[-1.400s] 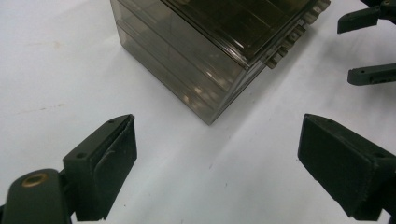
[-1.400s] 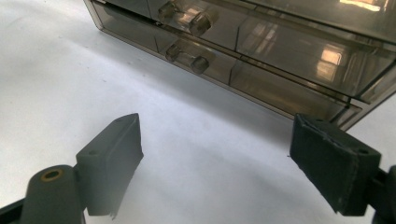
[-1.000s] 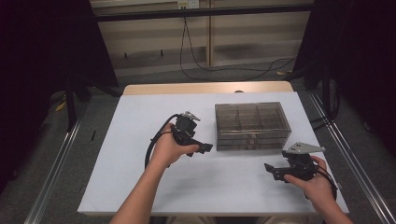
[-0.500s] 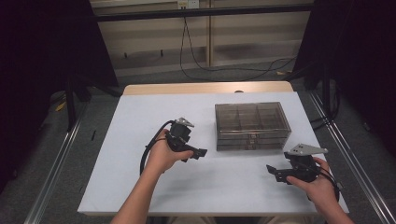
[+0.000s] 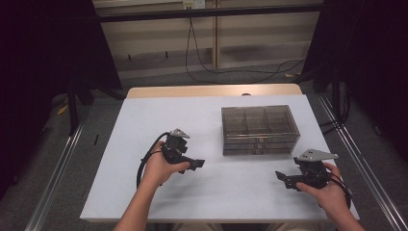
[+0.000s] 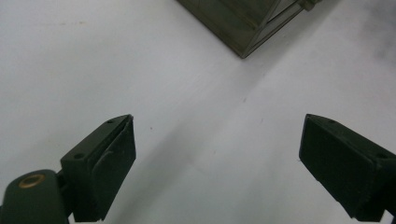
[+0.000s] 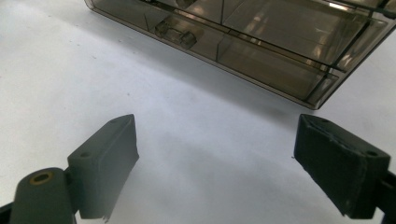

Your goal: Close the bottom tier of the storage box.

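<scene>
A smoky clear compartment box [image 5: 260, 129] is set on the white table [image 5: 144, 115], toward its far right part. The left gripper [image 5: 195, 163] is held in front of and to the left of the box, its 2 jaws spread wide with nothing between them. The right gripper [image 5: 281, 178] is held in front of the box's right end, jaws likewise spread and empty. The box's latch [image 7: 175, 32] is seen in the right gripper view.
</scene>
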The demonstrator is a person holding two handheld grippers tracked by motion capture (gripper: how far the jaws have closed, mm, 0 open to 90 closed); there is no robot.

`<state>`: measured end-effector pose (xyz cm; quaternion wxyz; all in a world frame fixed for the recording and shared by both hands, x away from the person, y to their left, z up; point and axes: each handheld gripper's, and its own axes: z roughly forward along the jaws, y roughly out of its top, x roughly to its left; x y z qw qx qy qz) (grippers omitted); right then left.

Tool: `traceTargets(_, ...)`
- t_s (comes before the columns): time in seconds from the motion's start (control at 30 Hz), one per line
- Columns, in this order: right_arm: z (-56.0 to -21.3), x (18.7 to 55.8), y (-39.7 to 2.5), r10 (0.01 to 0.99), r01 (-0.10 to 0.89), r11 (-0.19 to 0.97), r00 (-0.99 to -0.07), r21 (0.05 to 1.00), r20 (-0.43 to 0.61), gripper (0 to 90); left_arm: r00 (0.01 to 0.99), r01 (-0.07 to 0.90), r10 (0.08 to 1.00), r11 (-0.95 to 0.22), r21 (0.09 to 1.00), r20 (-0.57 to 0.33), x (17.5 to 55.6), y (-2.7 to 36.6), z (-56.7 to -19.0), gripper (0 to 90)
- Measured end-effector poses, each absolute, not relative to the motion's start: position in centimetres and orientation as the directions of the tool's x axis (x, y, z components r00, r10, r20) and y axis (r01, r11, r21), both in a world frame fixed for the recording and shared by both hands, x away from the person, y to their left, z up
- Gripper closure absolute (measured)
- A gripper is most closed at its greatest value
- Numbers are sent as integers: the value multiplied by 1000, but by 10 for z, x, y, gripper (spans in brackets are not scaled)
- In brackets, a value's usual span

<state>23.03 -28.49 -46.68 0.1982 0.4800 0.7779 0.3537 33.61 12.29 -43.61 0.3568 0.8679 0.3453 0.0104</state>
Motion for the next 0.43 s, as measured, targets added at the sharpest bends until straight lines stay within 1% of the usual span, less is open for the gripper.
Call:
traceTargets(0.3,-468,230,-284,886,604,299,-463,739,20,127,748,601,620,-483,637,-236,330,136,-441,108)
traceTargets(0.43,-468,230,-284,885,603,305,-465,737,14,124,751,591,624,-489,642,-216,327,141,-447,108)
